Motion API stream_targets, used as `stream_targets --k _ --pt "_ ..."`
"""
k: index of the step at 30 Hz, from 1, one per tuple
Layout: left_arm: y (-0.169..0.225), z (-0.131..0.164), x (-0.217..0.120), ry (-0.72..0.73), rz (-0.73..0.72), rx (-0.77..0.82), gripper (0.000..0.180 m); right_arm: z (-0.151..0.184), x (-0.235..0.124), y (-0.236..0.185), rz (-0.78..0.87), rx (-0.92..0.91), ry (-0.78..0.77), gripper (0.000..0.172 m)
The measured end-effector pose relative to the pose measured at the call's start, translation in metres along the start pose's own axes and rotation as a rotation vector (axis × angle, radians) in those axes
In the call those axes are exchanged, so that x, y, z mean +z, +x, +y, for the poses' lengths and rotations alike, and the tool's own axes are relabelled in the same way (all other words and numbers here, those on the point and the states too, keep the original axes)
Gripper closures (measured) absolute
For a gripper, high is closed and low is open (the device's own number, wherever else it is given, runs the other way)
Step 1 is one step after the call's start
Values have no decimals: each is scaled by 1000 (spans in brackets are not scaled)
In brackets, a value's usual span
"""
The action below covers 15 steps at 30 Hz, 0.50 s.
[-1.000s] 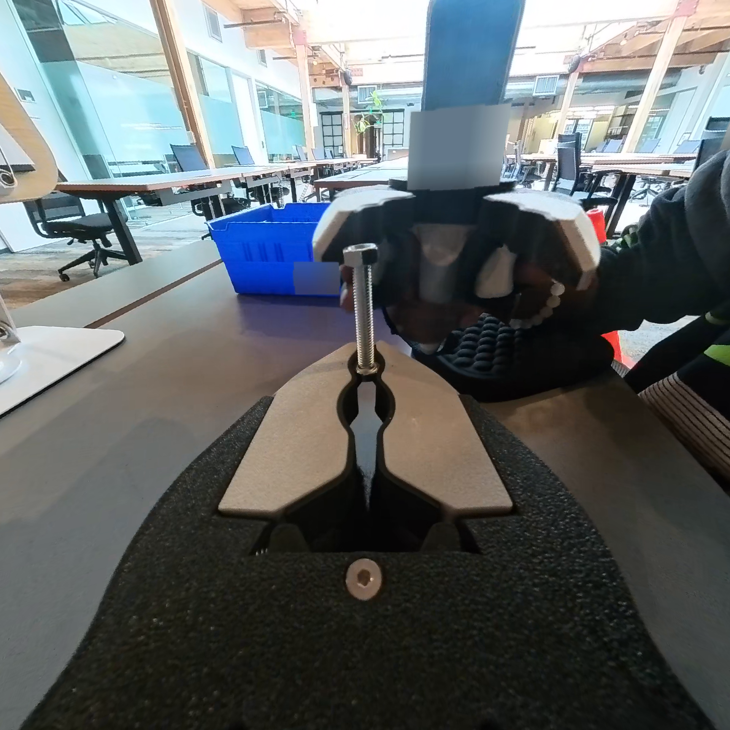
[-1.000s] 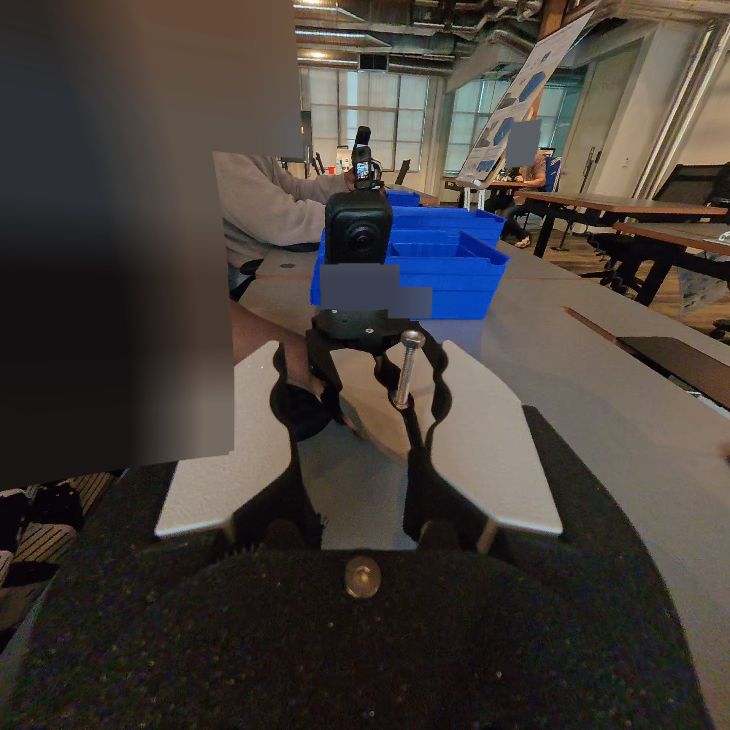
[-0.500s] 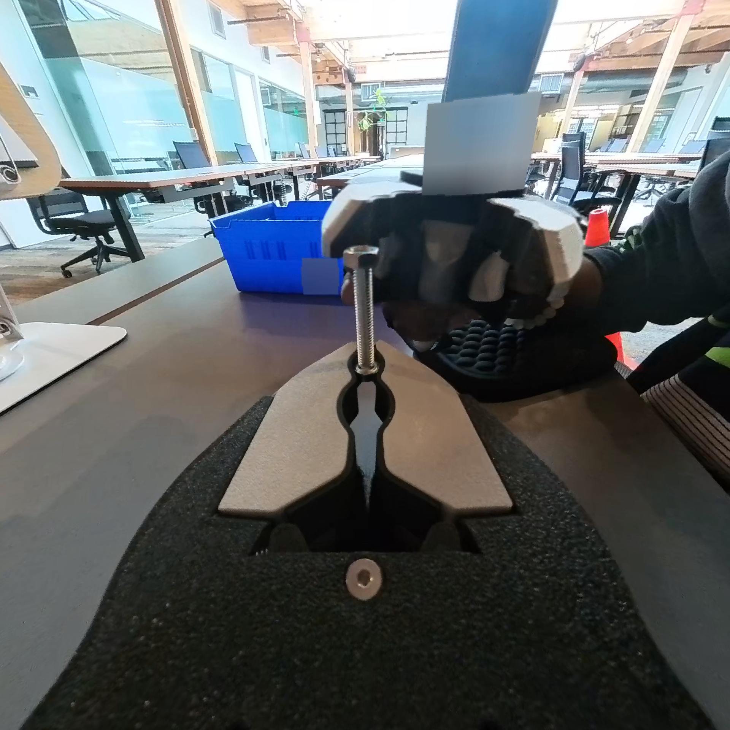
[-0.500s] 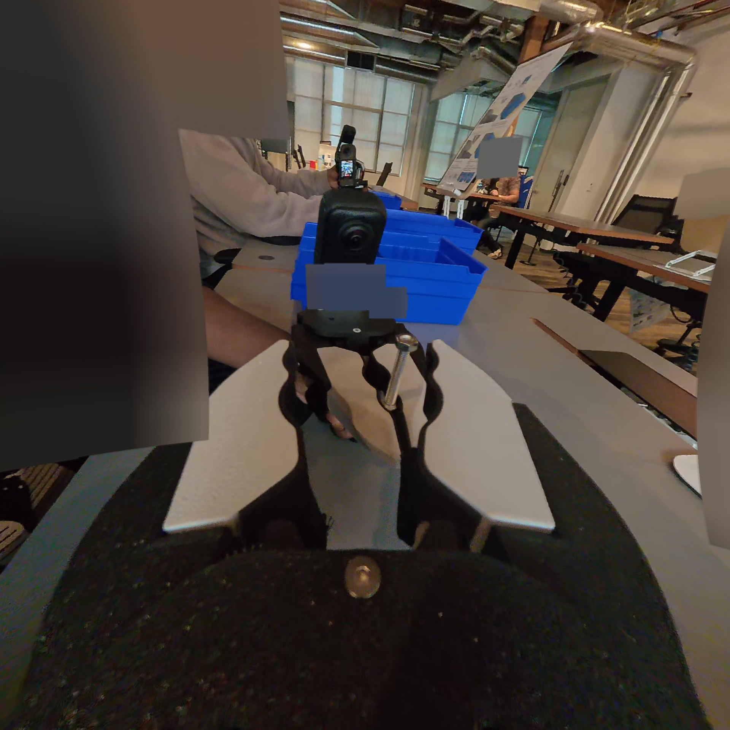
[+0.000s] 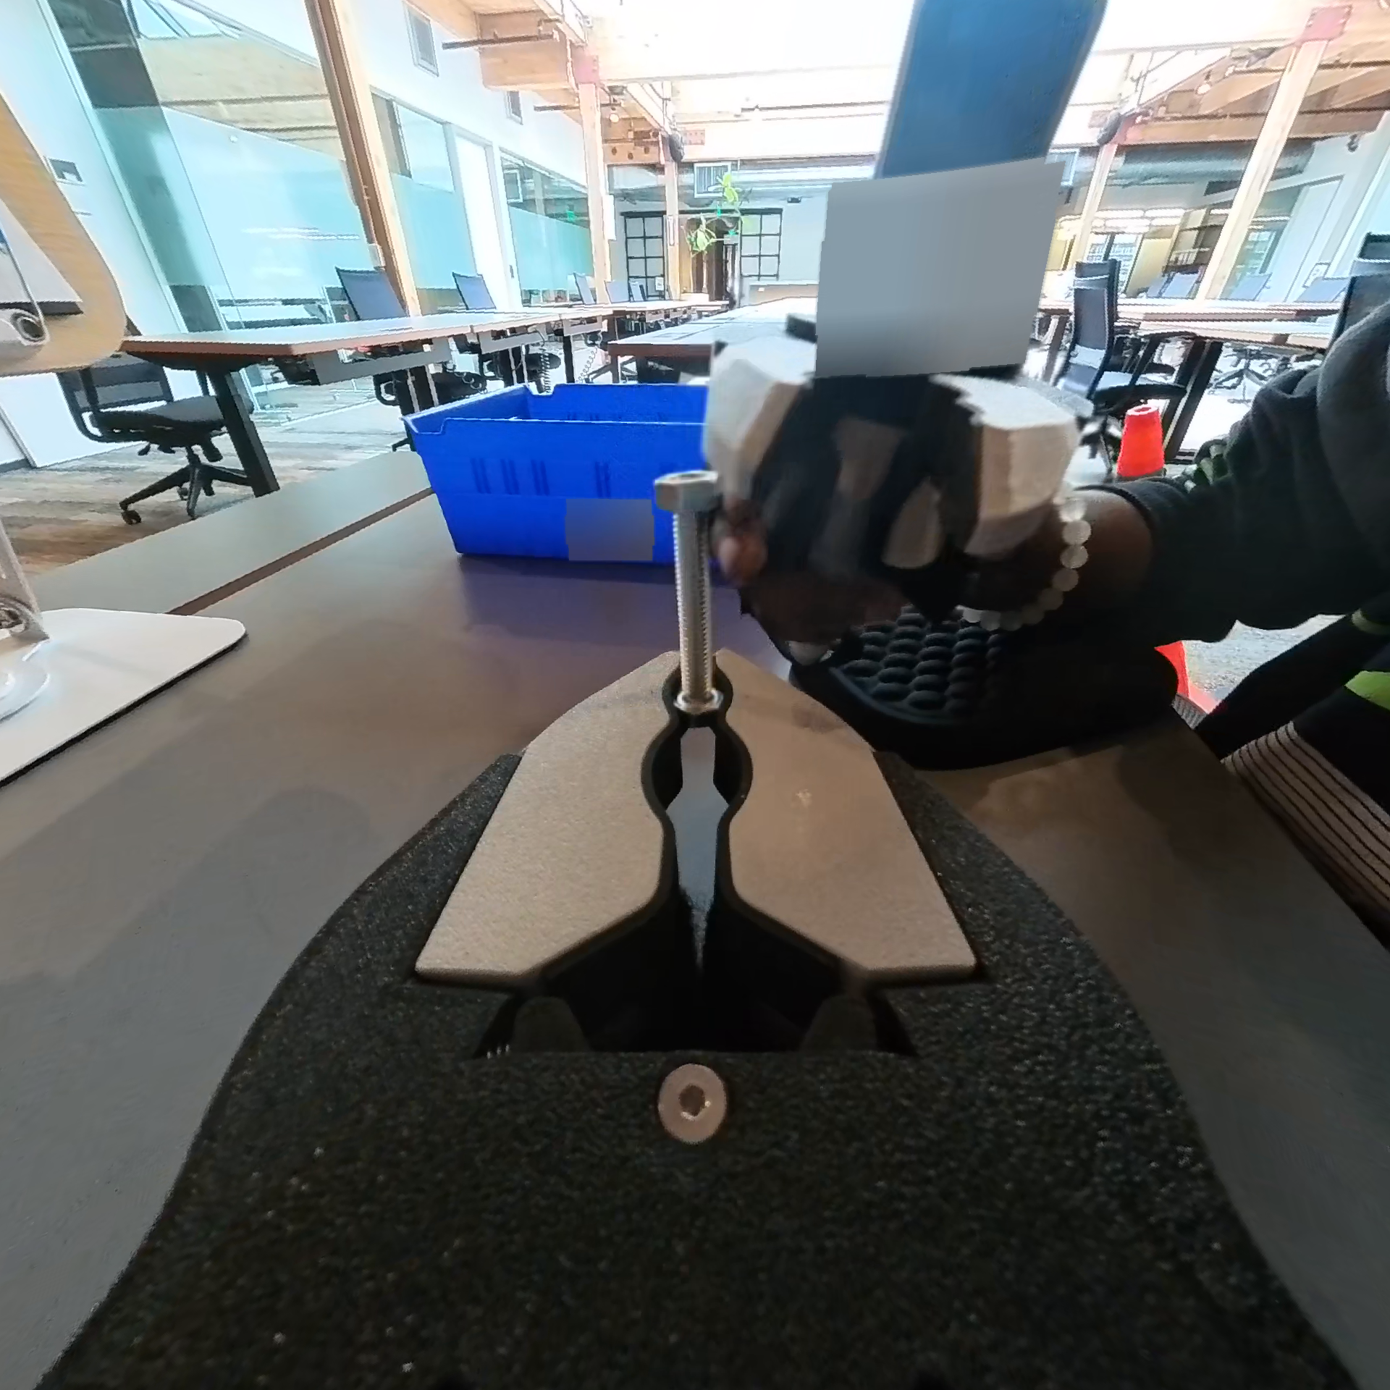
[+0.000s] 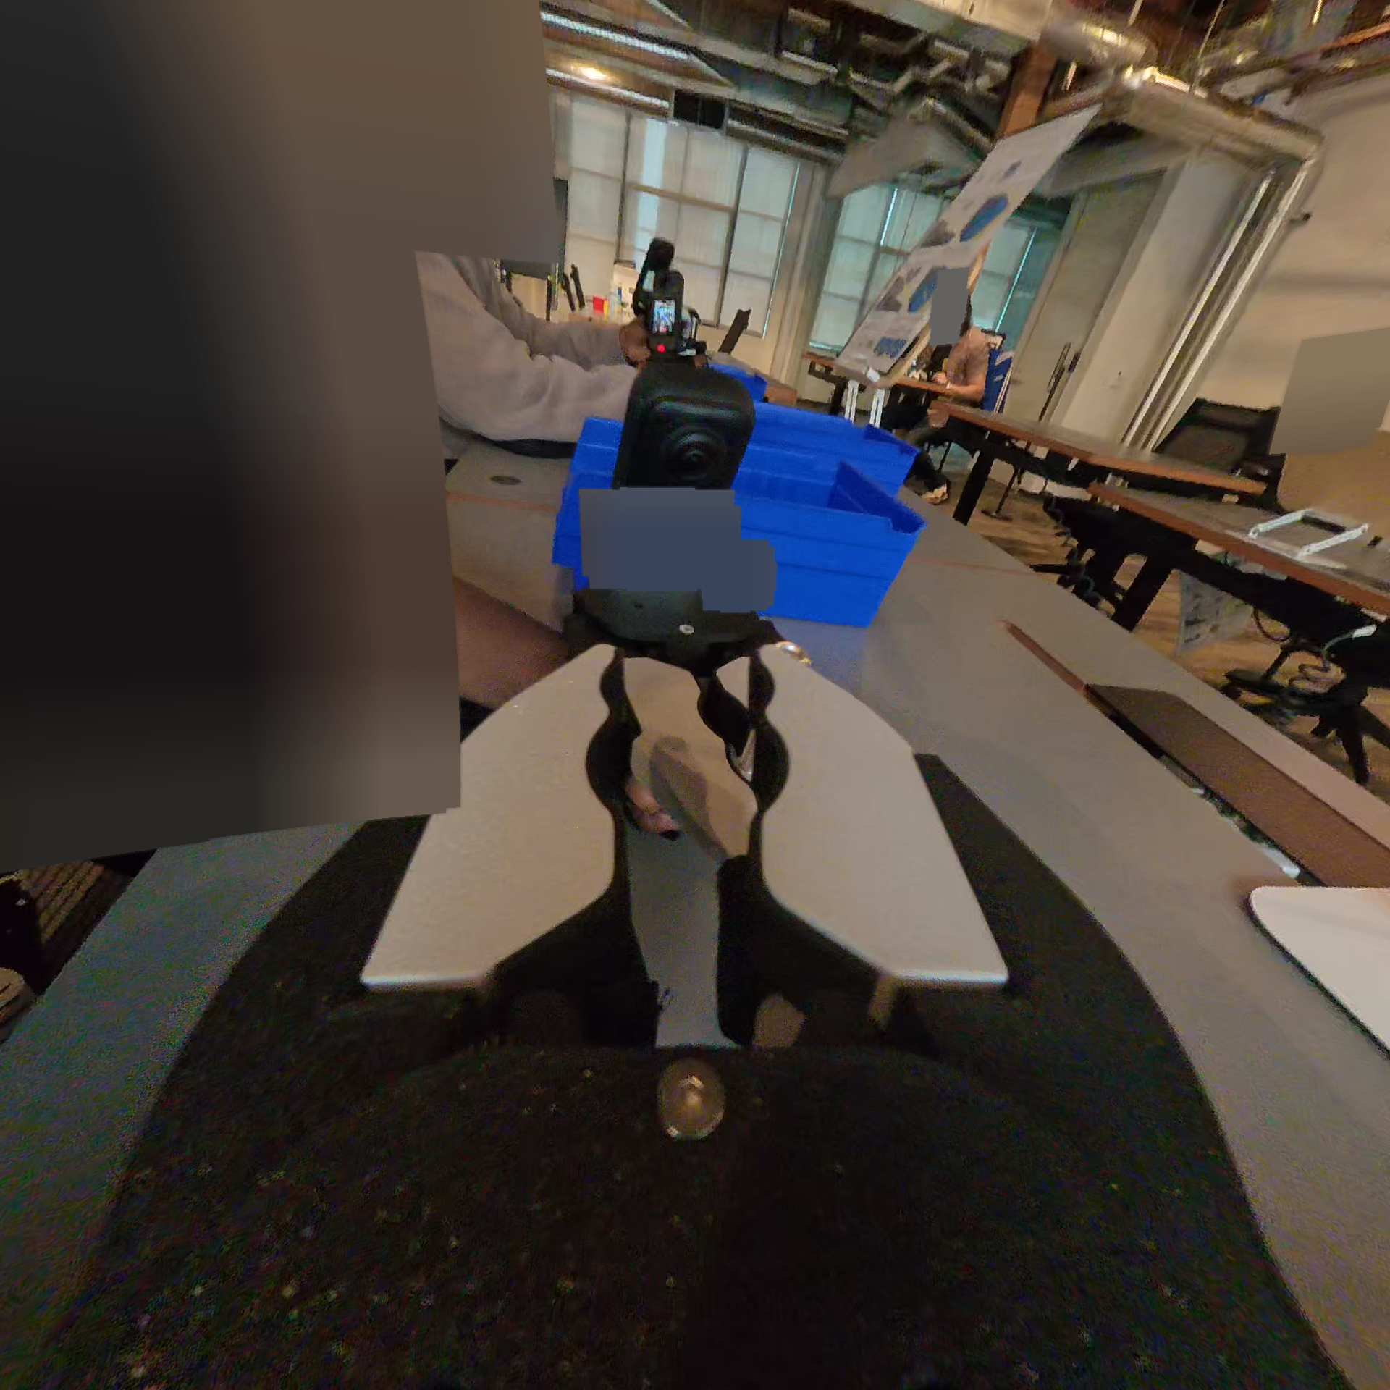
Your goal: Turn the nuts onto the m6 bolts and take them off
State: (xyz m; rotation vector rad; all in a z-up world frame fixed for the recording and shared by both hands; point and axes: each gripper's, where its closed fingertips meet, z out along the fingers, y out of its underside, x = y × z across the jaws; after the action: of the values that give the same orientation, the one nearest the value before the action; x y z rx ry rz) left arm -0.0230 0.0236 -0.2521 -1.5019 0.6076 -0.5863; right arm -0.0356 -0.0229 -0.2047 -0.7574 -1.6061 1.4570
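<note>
Left wrist view shows the left gripper (image 5: 696, 696) clamped on the lower end of the bolt (image 5: 690, 587), which stands upright out of the fingertips with its socket head on top. A nut (image 5: 699, 701) sits low on the thread, level with the fingertips; whether the pads press on the nut or on the thread beside it cannot be told.

Change noted: the right gripper (image 6: 692, 677) has narrowed from a wide stance to a slim gap, and has drawn in closer on the bolt head. In its own view the bolt (image 6: 752, 722) now lies against the inner edge of its right finger (image 6: 842, 812), with the head peeking past that tip. Judgement: the right claw is closing to take the bolt for a turn against the held nut; contact on both pads is not shown, so no grip is confirmed.

Hidden or unclear: the right fingertips are blurred in the left view and partly masked by a patch. Most of the shank is covered in the right view. A blue bin (image 5: 556, 481) stands beyond the claws on the table (image 5: 316, 722).
</note>
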Motion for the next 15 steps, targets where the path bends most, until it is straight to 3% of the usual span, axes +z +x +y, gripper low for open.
stream_targets --k 3,7,8,11,14,15 --pt "0 0 0 -2 1 3 178 -2 -3 6 23 17 13 143" --pt "1 1 0 -4 4 5 178 2 2 10 45 31 1 113" --pt "1 1 0 -4 3 4 178 4 3 8 34 25 -12 115" --pt "0 0 0 -2 -2 0 178 1 0 2 9 -5 -2 143" --pt "0 0 0 -3 -1 1 178 0 -3 6 29 10 4 143" --pt "0 1 0 -4 -1 3 178 0 -2 10 50 16 11 135"
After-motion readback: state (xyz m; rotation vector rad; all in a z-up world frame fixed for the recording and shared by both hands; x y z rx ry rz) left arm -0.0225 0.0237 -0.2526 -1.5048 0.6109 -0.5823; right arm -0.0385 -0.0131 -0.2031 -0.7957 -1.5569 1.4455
